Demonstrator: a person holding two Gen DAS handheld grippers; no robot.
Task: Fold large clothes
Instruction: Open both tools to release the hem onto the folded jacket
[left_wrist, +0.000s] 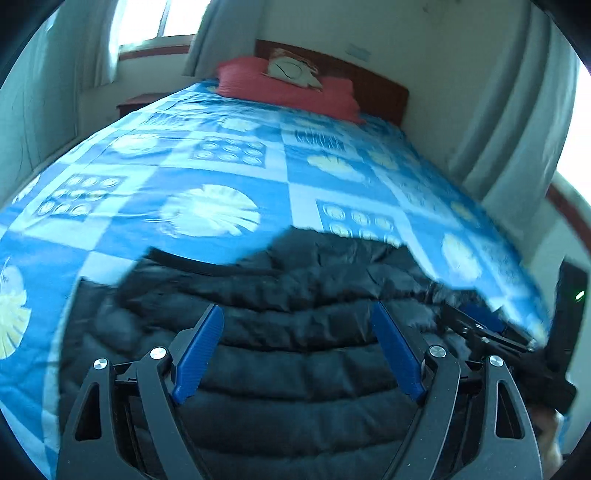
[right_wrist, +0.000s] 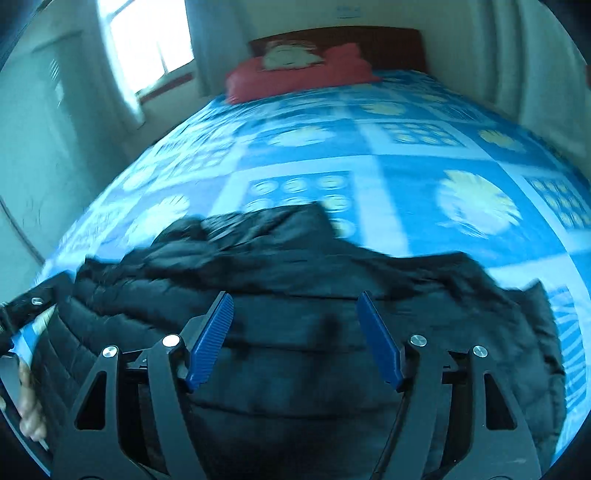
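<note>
Quilted glossy black jacket, printed cloth bedspread

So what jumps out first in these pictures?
A black quilted puffer jacket lies crumpled on the near end of the bed, right under both pairs of open blue-padded fingers. Beneath it spreads a bright blue bedspread with pale leaf prints, with a red pillow at the headboard.

A home bedroom is indicated. A bed is covered by a blue patterned bedspread; a red pillow is laid against a dark wooden headboard. A window with pale curtains is seen on the left, and a small bedside table is glimpsed beside the bed.
</note>
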